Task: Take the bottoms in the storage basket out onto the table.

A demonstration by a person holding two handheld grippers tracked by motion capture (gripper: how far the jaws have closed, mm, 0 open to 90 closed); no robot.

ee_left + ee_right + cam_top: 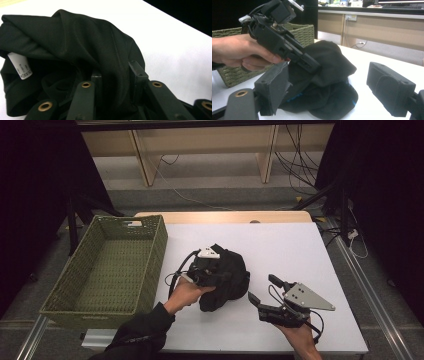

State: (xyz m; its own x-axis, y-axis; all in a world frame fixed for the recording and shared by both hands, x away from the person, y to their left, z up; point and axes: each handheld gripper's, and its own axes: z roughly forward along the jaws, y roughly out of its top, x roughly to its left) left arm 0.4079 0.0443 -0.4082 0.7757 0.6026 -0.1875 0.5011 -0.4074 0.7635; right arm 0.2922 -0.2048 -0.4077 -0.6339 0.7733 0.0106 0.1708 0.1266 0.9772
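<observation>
A crumpled black garment lies on the white table, just right of the basket. My left gripper comes down on the garment's left side and is shut on a thick fold of the cloth; in the left gripper view the fold runs between the two jaws. A white label hangs from the cloth at the left. My right gripper is held to the right of the garment, apart from it, jaws wide open. In the right gripper view the garment and the left gripper lie beyond its jaws.
A green woven basket stands at the table's left edge, its inside bare. The basket also appears behind the left hand in the right gripper view. Bare white tabletop stretches behind and to the right of the garment. Cables lie on the floor beyond the table.
</observation>
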